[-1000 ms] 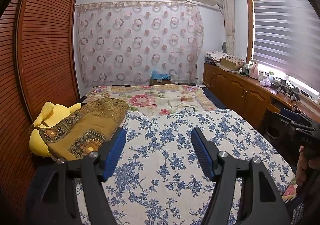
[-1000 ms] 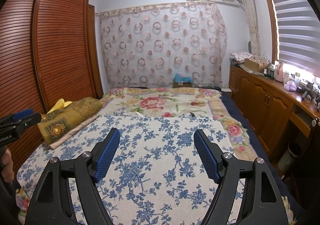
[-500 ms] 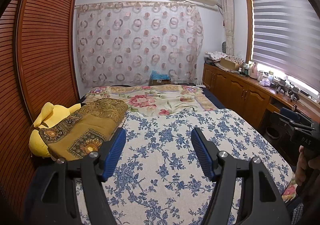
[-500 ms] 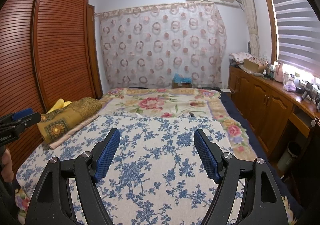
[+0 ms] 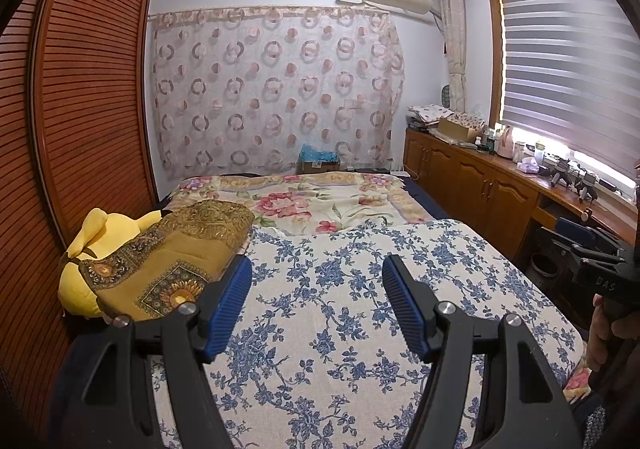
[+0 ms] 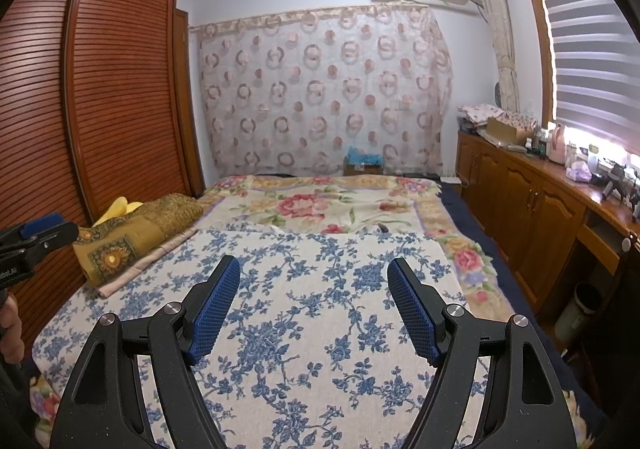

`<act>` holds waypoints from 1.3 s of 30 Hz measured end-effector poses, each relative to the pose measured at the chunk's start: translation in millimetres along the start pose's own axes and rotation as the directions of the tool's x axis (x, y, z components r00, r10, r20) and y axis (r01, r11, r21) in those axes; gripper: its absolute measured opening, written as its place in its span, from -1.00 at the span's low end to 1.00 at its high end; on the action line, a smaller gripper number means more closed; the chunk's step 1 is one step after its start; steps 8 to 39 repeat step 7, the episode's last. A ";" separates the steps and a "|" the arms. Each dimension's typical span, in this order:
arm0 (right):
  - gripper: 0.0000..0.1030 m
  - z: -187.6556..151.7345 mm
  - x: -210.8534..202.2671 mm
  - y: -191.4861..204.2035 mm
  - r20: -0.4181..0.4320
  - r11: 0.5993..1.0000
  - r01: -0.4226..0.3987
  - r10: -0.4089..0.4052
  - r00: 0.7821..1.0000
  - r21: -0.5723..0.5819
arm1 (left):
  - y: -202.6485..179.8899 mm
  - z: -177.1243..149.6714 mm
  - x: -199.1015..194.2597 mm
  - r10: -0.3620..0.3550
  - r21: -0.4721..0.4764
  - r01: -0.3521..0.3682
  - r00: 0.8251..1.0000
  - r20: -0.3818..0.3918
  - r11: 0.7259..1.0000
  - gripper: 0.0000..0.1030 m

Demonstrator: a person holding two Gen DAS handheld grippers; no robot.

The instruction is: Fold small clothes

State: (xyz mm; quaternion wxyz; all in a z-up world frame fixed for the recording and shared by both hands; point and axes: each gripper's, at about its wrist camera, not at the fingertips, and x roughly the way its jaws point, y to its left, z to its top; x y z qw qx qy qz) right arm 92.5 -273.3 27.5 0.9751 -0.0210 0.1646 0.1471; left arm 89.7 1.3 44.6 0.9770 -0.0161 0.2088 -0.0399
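Observation:
My left gripper point(image 5: 316, 269) is open and empty, held above a blue-flowered white cloth point(image 5: 352, 313) spread flat on the bed. My right gripper point(image 6: 314, 273) is also open and empty above the same cloth point(image 6: 304, 329). No small garment shows in either view. The right gripper point(image 5: 600, 269) appears at the right edge of the left wrist view, and the left gripper point(image 6: 36, 237) at the left edge of the right wrist view.
A folded mustard patterned blanket point(image 5: 172, 261) lies over a yellow plush toy point(image 5: 92, 237) at the bed's left side. A rose-print sheet point(image 5: 312, 201) covers the far bed. A wooden wardrobe point(image 5: 80, 109) stands left; a wooden cabinet point(image 5: 480, 189) runs along the right under the window.

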 end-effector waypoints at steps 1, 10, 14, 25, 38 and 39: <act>0.52 0.0 0.1 -0.1 0.000 1.000 0.000 0.000 1.000 0.000 | -0.5 0.3 -0.2 0.000 0.001 0.000 1.000 0.001 1.000 0.32; 0.52 -0.4 0.5 0.5 0.002 1.000 0.000 0.000 1.000 0.000 | -1.2 0.7 -0.3 -0.001 0.001 0.001 1.000 0.001 1.000 0.32; 0.52 -0.4 0.5 0.5 0.002 1.000 0.000 0.000 1.000 0.000 | -1.2 0.7 -0.3 -0.001 0.001 0.001 1.000 0.001 1.000 0.32; 0.52 -0.4 0.5 0.5 0.002 1.000 0.000 0.000 1.000 0.000 | -1.2 0.7 -0.3 -0.001 0.001 0.001 1.000 0.001 1.000 0.32; 0.52 -0.4 0.5 0.5 0.002 1.000 0.000 0.000 1.000 0.000 | -1.2 0.7 -0.3 -0.001 0.001 0.001 1.000 0.001 1.000 0.32; 0.52 -0.4 0.5 0.5 0.002 1.000 0.000 0.000 1.000 0.000 | -1.2 0.7 -0.3 -0.001 0.001 0.001 1.000 0.001 1.000 0.32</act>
